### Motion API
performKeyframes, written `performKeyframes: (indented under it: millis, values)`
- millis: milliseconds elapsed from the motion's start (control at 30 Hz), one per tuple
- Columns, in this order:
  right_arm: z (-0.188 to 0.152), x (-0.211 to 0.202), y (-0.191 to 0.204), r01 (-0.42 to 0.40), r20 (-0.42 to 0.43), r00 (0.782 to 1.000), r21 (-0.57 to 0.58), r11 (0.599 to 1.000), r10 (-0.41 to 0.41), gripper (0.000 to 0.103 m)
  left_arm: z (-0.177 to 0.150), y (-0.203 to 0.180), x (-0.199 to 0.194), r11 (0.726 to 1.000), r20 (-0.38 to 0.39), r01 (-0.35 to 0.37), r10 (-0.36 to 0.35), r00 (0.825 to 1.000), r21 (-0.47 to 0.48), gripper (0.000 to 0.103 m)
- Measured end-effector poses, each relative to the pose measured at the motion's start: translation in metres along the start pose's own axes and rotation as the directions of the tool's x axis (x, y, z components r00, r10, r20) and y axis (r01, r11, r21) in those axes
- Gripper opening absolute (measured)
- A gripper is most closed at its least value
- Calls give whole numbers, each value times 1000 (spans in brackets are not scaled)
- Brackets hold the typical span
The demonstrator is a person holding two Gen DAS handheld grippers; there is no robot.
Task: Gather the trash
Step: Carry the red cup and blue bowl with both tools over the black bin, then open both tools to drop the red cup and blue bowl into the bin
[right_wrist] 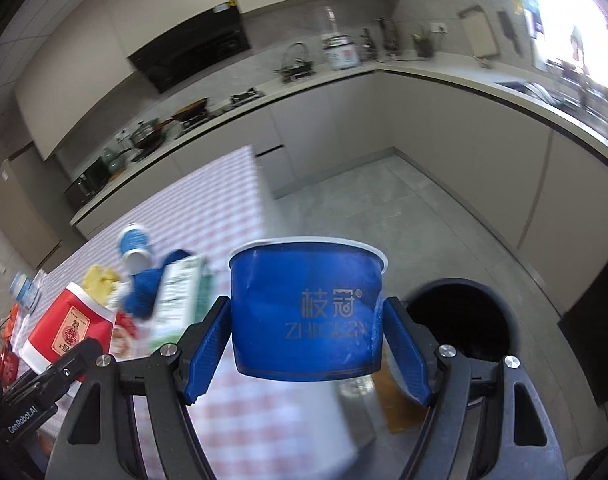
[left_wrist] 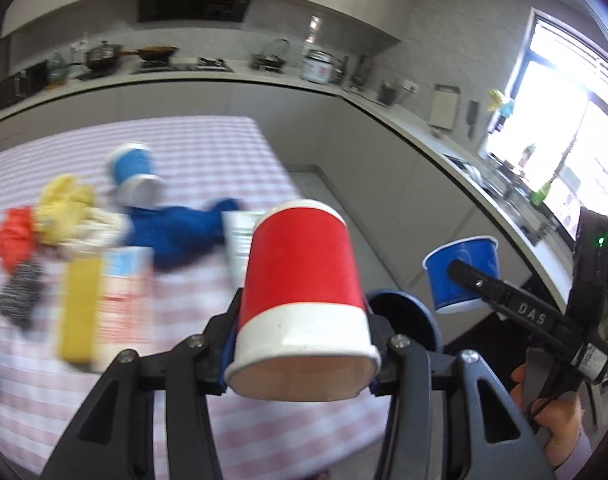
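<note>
On the left of the left wrist view, a pink-and-white checked tablecloth [left_wrist: 208, 140] carries a blurred heap of rubbish: a crumpled red wrapper [left_wrist: 12, 238], a dark speckled scrap [left_wrist: 18, 300], yellow crumpled paper [left_wrist: 64, 204], a yellow-sided carton [left_wrist: 100, 308], a blue cloth [left_wrist: 176, 232] and a blue can [left_wrist: 132, 174] lying on its side. In the middle, the left gripper [left_wrist: 302, 354] clamps a red paper cup [left_wrist: 300, 280] between its pads, the cup tilted with its white-banded mouth towards the camera. To the right, off the table edge, the right gripper [left_wrist: 463, 276] holds a blue paper bowl [left_wrist: 461, 274] in the air, and a hand [left_wrist: 555, 420] grips its handle at the lower right.

In the right wrist view, the red cup [right_wrist: 70, 330] shows at the lower left, above the left gripper's black body. A green-and-white carton [right_wrist: 180, 296] lies further right on the cloth. The right gripper [right_wrist: 304, 344] has its blue pads [right_wrist: 206, 348] pressed on both sides of the upright blue bowl [right_wrist: 305, 312]. Just right of it, on the grey floor, stands a dark round bin [right_wrist: 463, 312], its mouth open.
</note>
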State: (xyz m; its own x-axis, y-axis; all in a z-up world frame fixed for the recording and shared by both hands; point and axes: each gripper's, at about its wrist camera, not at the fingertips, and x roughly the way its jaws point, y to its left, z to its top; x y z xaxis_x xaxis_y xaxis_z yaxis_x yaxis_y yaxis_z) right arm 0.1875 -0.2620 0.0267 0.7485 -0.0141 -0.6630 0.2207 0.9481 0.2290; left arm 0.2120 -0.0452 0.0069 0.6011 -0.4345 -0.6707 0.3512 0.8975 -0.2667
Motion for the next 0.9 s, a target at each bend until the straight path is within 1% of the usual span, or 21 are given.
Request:
performKeyframes:
  millis: [33,100,133,167,200,233,300,333,433,500,567,667,700,733,800,833,900]
  values:
    - [2,-2,-13,7,-1,1000,6,1000,-7,77,0,-20,12,1000,-11,19,-19,1000,8,49]
    - [5,-6,-52,30,-14,999,18,999,-29,77,2,-47,28,998,-30,57,-57,998,13,49]
    - [5,-7,-64,38,-18,999,20,999,-38,77,2,-56,32,998,-35,68,-68,997,17,49]
    - [5,-8,-82,51,-24,998,24,998,-51,77,2,-72,44,996,-49,87,-86,995,24,49]
    - [5,-7,-100,65,-33,997,30,997,-64,77,2,-81,50,995,-57,98,-97,994,26,49]
    - [5,-8,-111,71,-39,997,35,997,-69,77,0,-95,64,993,-75,112,-110,991,32,49]
    - [2,-2,-143,85,-66,995,55,995,-81,77,-3,-113,80,991,-102,126,-122,987,34,49]
    - [1,2,-155,89,-77,993,62,994,-84,77,-7,-123,95,991,-128,134,-129,983,30,49]
    - [-4,17,-187,93,-111,990,72,993,-85,77,-19,-140,124,992,-175,124,-119,977,22,49]
    - [-9,34,-208,85,-149,986,84,993,-72,77,-26,-144,142,994,-202,111,-106,974,15,49]
    - [-13,48,-219,78,-174,983,82,994,-63,77,-35,-148,164,996,-237,94,-91,967,-1,50]
    - [-19,71,-233,63,-210,976,73,995,-47,77,-46,-153,180,998,-260,62,-61,964,-4,51]
    - [-21,80,-237,55,-225,974,70,996,-38,77,-50,-153,188,998,-274,58,-59,960,-10,51]
    - [-23,85,-237,49,-235,972,66,997,-32,78,-51,-154,193,998,-286,56,-59,957,-18,54]
    - [-26,100,-239,28,-261,965,58,998,-12,78,-55,-153,205,998,-303,47,-57,951,-40,62]
    - [-28,106,-240,32,-266,964,51,998,-17,78,-56,-152,210,998,-309,40,-56,949,-58,65]
    - [-30,116,-244,43,-275,961,27,999,-34,83,-56,-151,219,996,-325,33,-58,944,-81,68]
